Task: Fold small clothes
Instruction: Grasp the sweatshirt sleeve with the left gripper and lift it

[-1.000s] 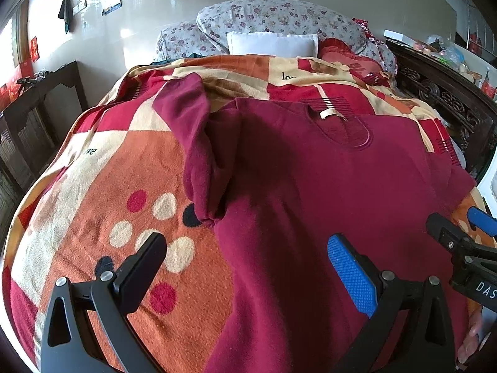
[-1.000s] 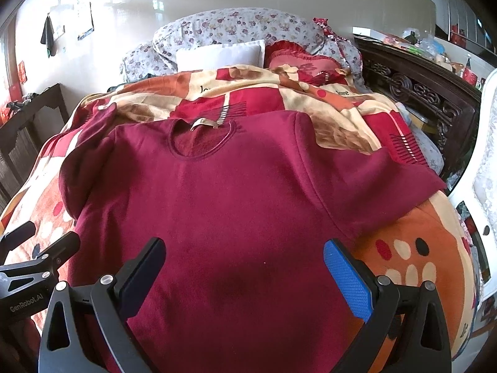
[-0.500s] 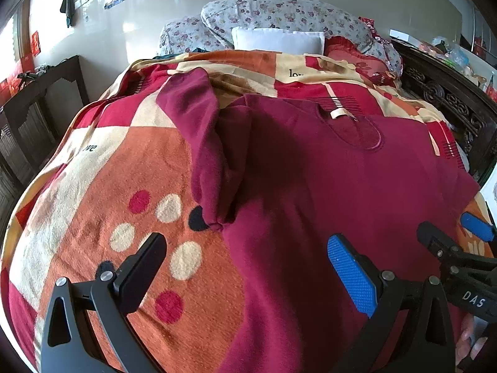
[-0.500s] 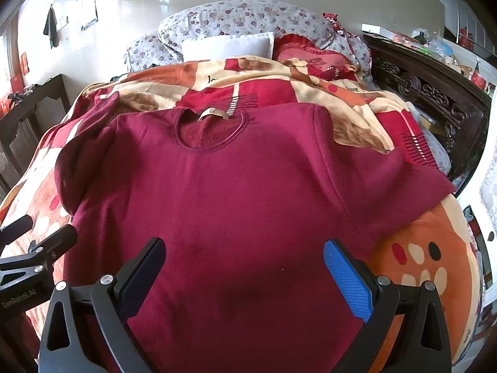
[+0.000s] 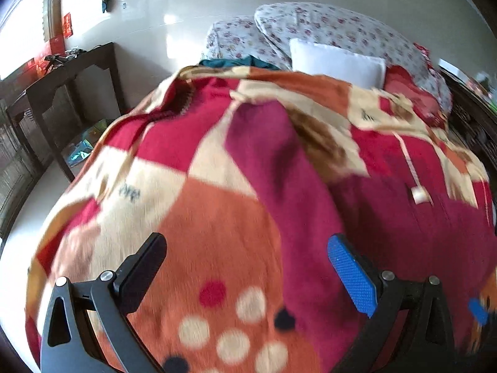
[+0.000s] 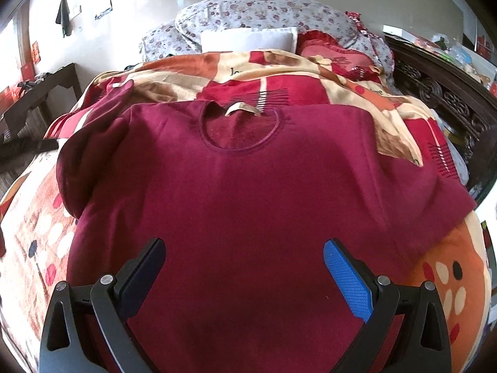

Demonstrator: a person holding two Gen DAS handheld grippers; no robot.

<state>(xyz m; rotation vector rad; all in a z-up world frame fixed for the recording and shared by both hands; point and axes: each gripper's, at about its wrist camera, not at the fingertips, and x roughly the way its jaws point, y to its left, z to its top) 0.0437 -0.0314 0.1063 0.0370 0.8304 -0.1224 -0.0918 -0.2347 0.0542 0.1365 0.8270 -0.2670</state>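
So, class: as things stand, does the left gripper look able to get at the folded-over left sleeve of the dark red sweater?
Probably yes. The left gripper is open and holds nothing, and the sleeve lies uncovered on the patterned blanket just ahead of it, with nothing between them.

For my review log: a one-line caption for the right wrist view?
Open right gripper poised over a maroon sweater spread flat on a patterned blanket.

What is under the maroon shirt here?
The maroon shirt lies spread on a patchwork blanket that shows around its edges. Whatever is beneath the blanket is covered.
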